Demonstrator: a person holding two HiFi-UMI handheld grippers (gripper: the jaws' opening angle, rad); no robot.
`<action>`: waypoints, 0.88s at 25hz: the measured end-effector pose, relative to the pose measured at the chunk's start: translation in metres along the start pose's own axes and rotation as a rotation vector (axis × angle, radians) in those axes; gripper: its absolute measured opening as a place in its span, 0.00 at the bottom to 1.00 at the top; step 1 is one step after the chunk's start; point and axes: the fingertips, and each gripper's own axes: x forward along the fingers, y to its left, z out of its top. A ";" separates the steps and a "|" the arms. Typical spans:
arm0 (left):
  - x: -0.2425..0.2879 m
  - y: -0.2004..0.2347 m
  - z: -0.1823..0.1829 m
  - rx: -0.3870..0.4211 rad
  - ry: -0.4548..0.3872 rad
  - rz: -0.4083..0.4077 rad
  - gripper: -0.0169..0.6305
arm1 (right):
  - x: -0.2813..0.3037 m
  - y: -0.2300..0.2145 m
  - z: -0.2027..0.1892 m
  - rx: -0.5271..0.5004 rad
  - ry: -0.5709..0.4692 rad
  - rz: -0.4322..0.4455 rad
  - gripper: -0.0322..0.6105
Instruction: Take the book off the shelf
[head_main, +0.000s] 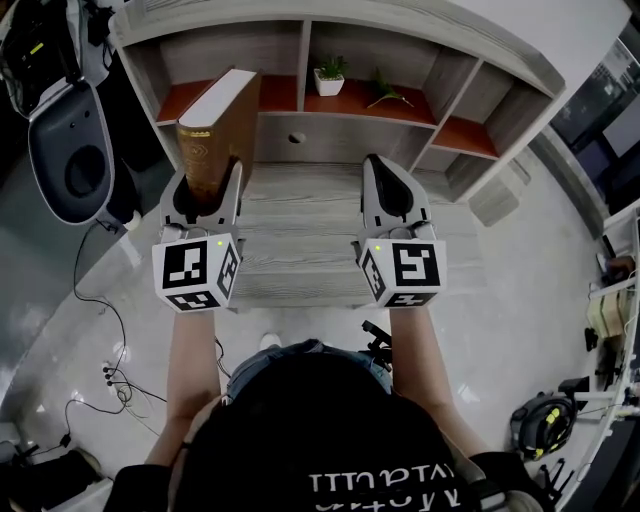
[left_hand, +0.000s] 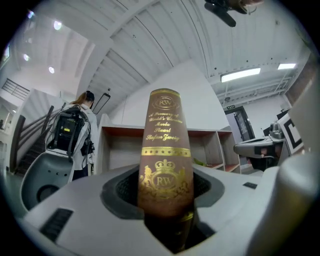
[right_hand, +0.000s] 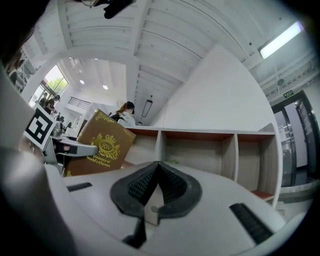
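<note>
Left gripper (head_main: 208, 178) around book (head_main: 222, 112) spine

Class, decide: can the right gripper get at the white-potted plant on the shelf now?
Probably yes: the right gripper is empty, nothing stands between it and the white-potted plant; the left gripper holds the book aside.

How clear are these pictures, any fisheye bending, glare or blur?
Head view: even light, fairly sharp, the shelf bows at the edges. Left gripper view: heavy fisheye, dark corners; the book has a crisp gilt spine, a shadowed foot. Right gripper view: same fisheye, a ceiling lamp glares.
</note>
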 end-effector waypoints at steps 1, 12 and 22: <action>-0.001 0.001 0.001 -0.003 -0.005 0.005 0.38 | -0.001 -0.002 0.002 -0.002 -0.008 -0.007 0.07; -0.009 0.002 0.006 -0.012 -0.022 0.020 0.38 | -0.014 -0.005 0.010 -0.013 -0.040 -0.015 0.07; -0.011 -0.004 0.008 0.007 -0.025 0.017 0.38 | -0.018 -0.005 0.011 -0.011 -0.046 -0.016 0.07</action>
